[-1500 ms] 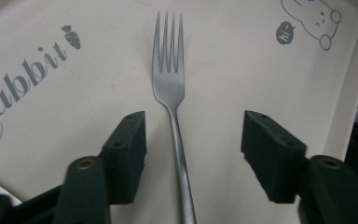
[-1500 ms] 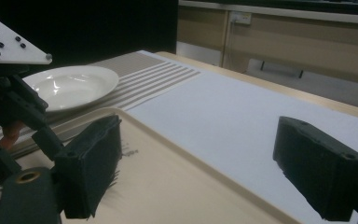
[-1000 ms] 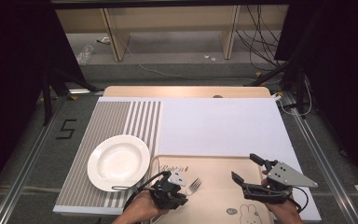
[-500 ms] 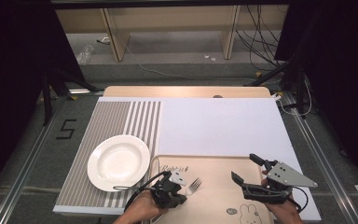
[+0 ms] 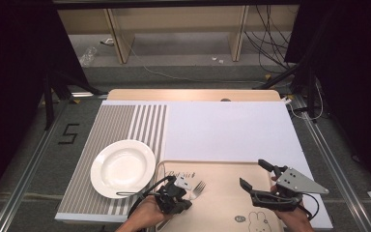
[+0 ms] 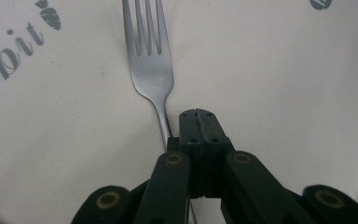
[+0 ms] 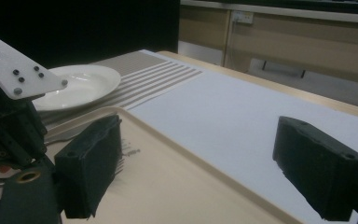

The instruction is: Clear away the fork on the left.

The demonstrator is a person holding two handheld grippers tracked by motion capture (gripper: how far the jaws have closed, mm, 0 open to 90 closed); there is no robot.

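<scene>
A metal fork [image 5: 199, 187] lies on the beige tray [image 5: 222, 212], tines pointing away from me. In the left gripper view the fork [image 6: 149, 70] has its handle running in under my left gripper [image 6: 198, 114], whose jaws are pressed together on it, low over the tray [image 6: 284, 93]. The high view has that left gripper [image 5: 187, 193] at the tray's left part. Over the tray's right part, my right gripper [image 5: 253, 174] stands open with nothing between its pads. In its own view, the right gripper [image 7: 205, 168] looks across the tray [image 7: 177, 186] toward the left gripper [image 7: 9, 121].
A white plate [image 5: 123, 168] rests on the grey striped mat [image 5: 121, 125] left of the tray; the same plate [image 7: 81, 84] appears in the right gripper view. A white sheet [image 5: 227, 130] covers the table beyond the tray. The tray bears a rabbit print [image 5: 257, 220] near the front edge.
</scene>
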